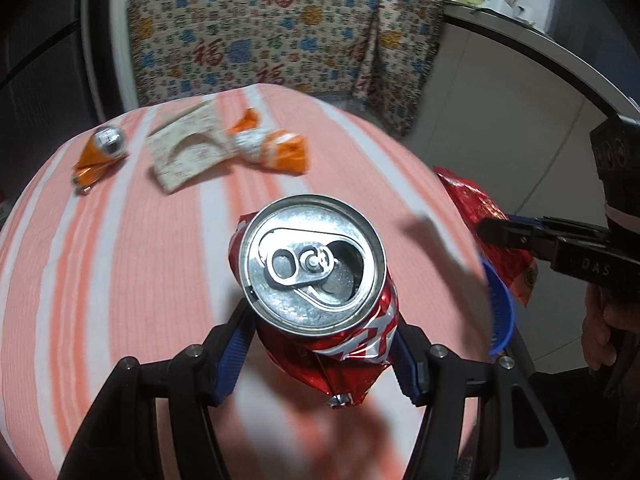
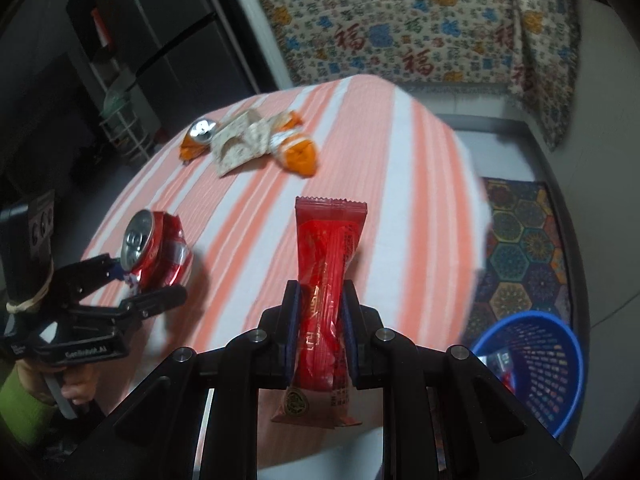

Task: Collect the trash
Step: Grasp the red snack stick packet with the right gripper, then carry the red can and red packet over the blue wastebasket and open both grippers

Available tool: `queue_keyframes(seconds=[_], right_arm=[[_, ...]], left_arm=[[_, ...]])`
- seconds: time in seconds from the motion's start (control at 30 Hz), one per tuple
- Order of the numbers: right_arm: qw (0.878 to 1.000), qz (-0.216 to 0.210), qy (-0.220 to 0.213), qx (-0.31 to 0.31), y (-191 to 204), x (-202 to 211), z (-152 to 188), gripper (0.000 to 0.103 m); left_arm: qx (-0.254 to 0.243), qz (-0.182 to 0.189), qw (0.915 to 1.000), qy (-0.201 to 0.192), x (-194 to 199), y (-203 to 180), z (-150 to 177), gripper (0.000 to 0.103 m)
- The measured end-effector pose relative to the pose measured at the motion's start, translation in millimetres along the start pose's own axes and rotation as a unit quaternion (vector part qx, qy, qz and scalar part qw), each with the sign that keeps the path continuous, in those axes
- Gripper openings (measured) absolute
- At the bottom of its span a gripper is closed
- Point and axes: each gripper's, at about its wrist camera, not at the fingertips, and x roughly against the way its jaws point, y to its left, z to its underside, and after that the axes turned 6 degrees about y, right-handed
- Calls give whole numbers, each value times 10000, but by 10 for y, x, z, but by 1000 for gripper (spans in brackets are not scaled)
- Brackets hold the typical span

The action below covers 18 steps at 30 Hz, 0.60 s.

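1. We see our left gripper (image 1: pixel 320 344) clamped on a crushed red can (image 1: pixel 316 280), its blue pads pressed against the dented sides and the silver top with its pull tab facing the left wrist camera.
2. In the right wrist view the same can sits tilted between those jaws, above the near left part of the striped tablecloth (image 2: pixel 360 128).
3. Our right gripper (image 2: pixel 320 332) is closed tight on a red snack wrapper (image 2: pixel 326 280), which stands upright between the pads, its crimped top edge above and its printed lower end hanging below them.
4. From the left wrist camera that wrapper shows as a red crinkled shape at the right edge, pinched in the black fingers of the right gripper.
5. A blue mesh basket (image 2: pixel 560 360) stands on the floor beside the table, low at the right, next to a patterned mat (image 2: pixel 524 248).
6. Further back on the cloth lie 3 more pieces close together: a crushed orange can (image 1: pixel 100 152), a pale torn carton (image 1: pixel 188 148) and an orange wrapper (image 1: pixel 280 148) touching the carton.
7. A hand in a green sleeve (image 2: pixel 20 404) holds the left gripper's handle.
8. A flowered cloth (image 1: pixel 280 36) hangs behind the table.
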Motion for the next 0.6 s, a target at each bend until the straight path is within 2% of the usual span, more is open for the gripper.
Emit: queue_keyframes(seconds=[0.23, 0.37, 0.6], right_arm=[[9938, 699, -293, -815, -875, 448, 171, 19], [9869, 1015, -207, -1233, -1325, 604, 332, 19], [9776, 1218, -42, -1714, -1824, 765, 545, 19]], left_arm=[[-565, 525, 9970, 61, -210, -849, -237, 64], [-871, 811, 9927, 188, -419, -1363, -374, 64], [-1110, 1195, 9857, 422, -817, -2042, -553, 64]])
